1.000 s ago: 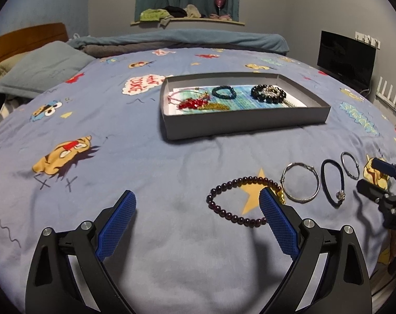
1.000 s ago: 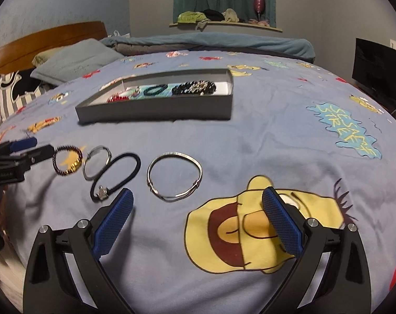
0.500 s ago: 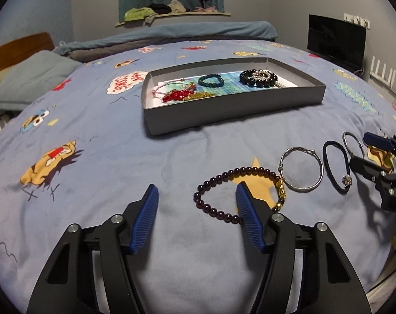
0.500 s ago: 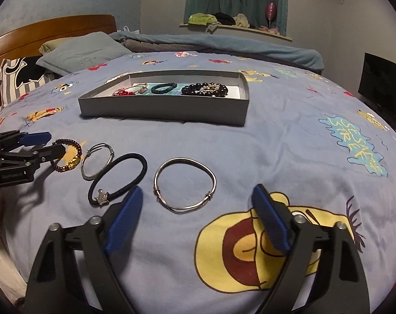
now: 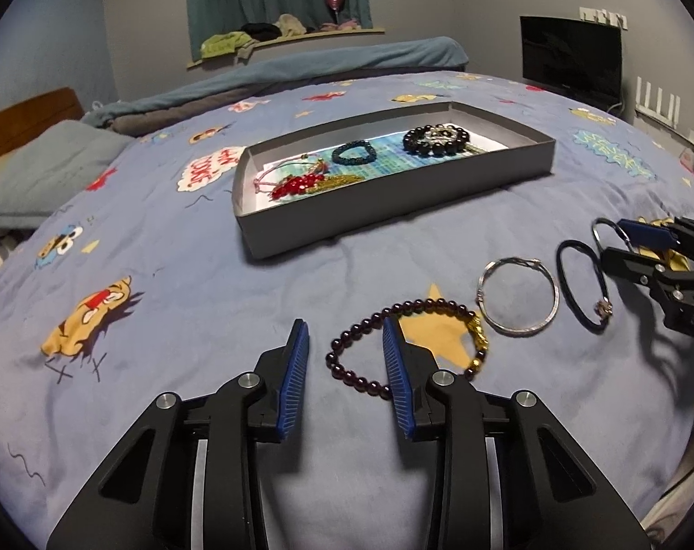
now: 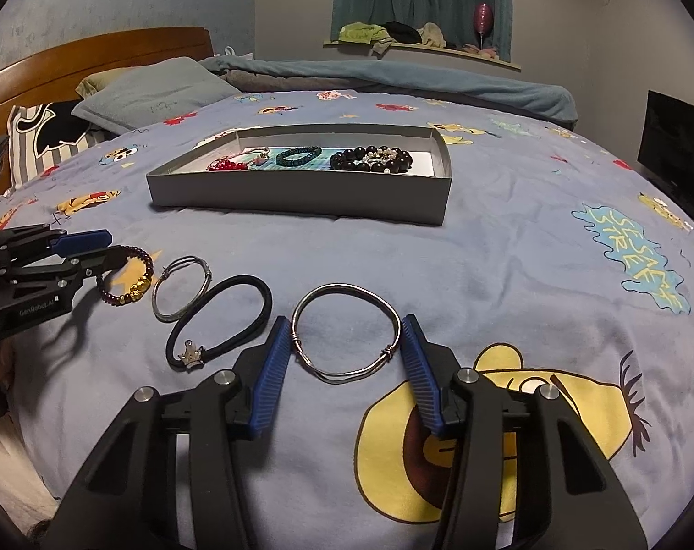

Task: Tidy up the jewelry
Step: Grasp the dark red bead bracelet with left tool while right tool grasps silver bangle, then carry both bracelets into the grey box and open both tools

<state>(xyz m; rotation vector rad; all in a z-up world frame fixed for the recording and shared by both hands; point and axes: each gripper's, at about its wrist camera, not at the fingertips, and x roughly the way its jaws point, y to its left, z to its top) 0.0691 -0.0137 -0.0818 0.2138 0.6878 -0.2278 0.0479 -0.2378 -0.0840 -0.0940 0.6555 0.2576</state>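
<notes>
Left wrist view first: we hold the left gripper (image 5: 345, 357) low over the blue cartoon-print bedspread (image 5: 173, 284), its blue ribbed pads partly spread and just closing in, astride the near-left arc of the dark garnet bead bracelet with gold beads (image 5: 409, 343); one pad sits outside the loop and the other inside it, and neither yet presses the beads. That bracelet lies flat as a loose oval whose long axis runs from near left to far right, the gold cluster at its right end. Moving right, we see the thin silver wire bangle (image 5: 517, 295), then the black cord loop with a small silver charm (image 5: 581, 291), both flat on the cover. Right wrist view shows the right gripper (image 6: 344, 353) also half-spread and just narrowing, its pads flanking the larger silver bangle (image 6: 345, 332) on either side, close to the rim but, as far as we can tell, not squeezing it; the bangle lies flat, nearly round, its wrapped joins toward us. Behind all of this sits the shallow grey cardboard tray (image 6: 301, 195), already holding red, teal and black bead pieces. We judge the step in hand to be the pickup of two pieces at once. Next we need to finish closing gently, lift without dragging the fabric, and carry each piece over the tray wall.
</notes>
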